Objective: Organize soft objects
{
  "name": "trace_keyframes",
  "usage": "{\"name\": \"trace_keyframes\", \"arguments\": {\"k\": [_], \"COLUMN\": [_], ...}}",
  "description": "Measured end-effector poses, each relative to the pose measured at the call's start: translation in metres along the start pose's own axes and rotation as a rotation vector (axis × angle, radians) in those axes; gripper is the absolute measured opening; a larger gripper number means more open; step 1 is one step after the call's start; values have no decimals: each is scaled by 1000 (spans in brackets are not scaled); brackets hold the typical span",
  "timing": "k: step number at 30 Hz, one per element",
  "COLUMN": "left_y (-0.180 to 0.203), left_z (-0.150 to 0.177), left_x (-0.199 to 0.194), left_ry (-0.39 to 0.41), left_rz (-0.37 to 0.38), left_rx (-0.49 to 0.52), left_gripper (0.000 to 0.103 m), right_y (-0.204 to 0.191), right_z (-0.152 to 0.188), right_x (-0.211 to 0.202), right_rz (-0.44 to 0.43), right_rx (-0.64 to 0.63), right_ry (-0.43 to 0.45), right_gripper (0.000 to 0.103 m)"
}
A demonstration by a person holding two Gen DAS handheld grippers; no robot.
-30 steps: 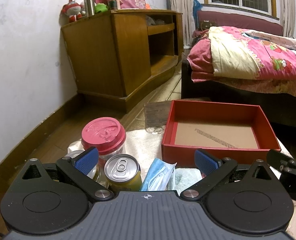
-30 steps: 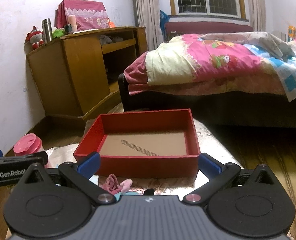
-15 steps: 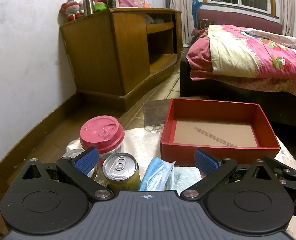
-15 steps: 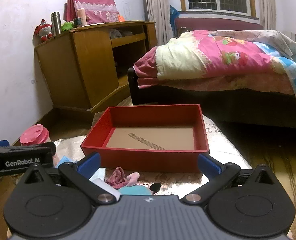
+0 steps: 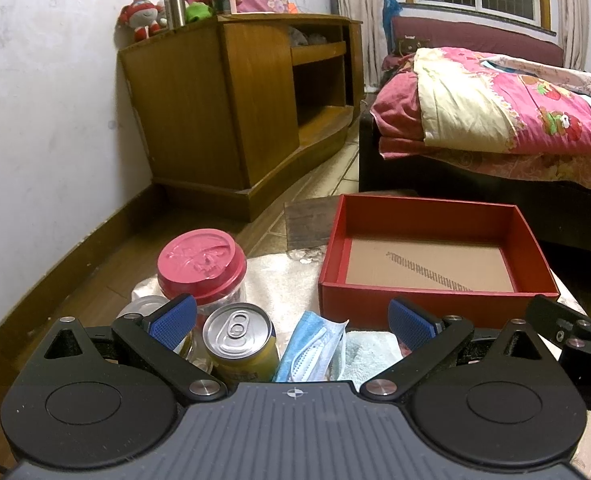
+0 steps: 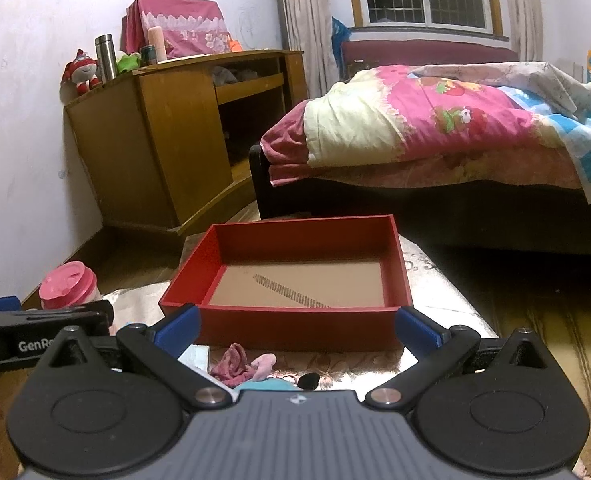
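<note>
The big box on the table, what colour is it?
The box is red with a brown cardboard bottom, clearest in the right wrist view.

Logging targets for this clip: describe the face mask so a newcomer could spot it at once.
Find the red box on the low table, empty with a brown cardboard floor. Just before its near left corner lies the face mask, between a yellow can and a pale towel. It alone is light blue, pleated and crumpled.
</note>
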State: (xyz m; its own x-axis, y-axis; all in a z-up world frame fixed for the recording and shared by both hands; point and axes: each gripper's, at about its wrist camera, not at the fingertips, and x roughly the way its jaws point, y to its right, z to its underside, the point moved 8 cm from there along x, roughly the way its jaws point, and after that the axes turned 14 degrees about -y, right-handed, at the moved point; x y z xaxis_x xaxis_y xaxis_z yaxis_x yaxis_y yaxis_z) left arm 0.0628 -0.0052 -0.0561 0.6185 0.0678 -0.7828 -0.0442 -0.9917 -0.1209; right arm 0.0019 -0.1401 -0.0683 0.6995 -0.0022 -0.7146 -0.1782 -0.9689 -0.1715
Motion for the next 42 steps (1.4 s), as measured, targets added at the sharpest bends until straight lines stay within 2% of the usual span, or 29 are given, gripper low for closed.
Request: {"name": "trace_keyframes", "arguments": {"k": [42], "left_y": [1], "left_z": [1], "left_x": [-2], "left_ry": [2], "left_rz": [7], "left_rx": [7], "left_gripper": [97], "right_y": [3], "right_z": [0], "right_x": [-2], "right_rz": [21], "right_rx": [6], "right_ry": [9], "right_gripper": [79]}}
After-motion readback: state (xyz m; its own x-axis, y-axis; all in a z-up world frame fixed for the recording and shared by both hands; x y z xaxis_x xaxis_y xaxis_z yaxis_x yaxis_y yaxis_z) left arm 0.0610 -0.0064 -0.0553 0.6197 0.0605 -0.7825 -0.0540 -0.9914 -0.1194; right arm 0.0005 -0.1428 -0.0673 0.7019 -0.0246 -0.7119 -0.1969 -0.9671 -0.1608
